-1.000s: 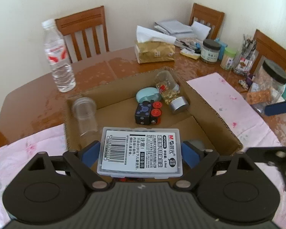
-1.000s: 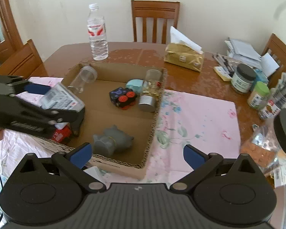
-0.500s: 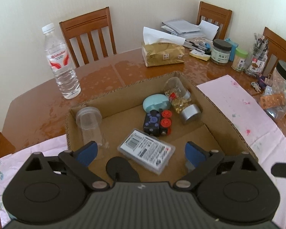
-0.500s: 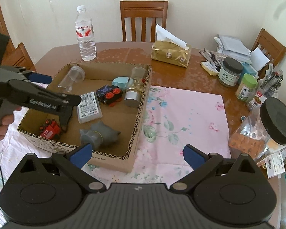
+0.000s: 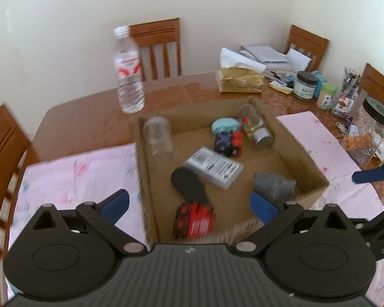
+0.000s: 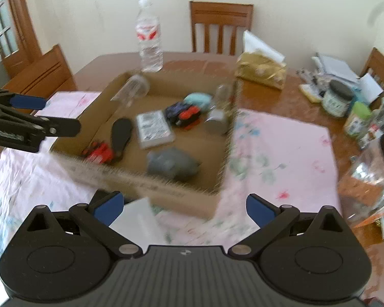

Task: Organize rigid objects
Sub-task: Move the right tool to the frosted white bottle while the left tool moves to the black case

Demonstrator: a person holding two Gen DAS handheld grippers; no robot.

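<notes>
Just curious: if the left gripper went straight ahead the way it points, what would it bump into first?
Probably the red toy lying in the cardboard box, just ahead between the open left gripper fingers; depth is uncertain.

left tool (image 5: 189, 206) spread empty; right tool (image 6: 183, 208) same

Left gripper (image 5: 189, 206), jaws spread wide and empty, above the near edge of a cardboard box (image 5: 289, 133) on the bench (image 5: 84, 125). Inside: labelled plastic case (image 5: 215, 166), black oval piece (image 5: 189, 183), red toy (image 5: 194, 221), grey figure (image 5: 274, 185). Water bottle (image 5: 129, 76) behind.
</notes>
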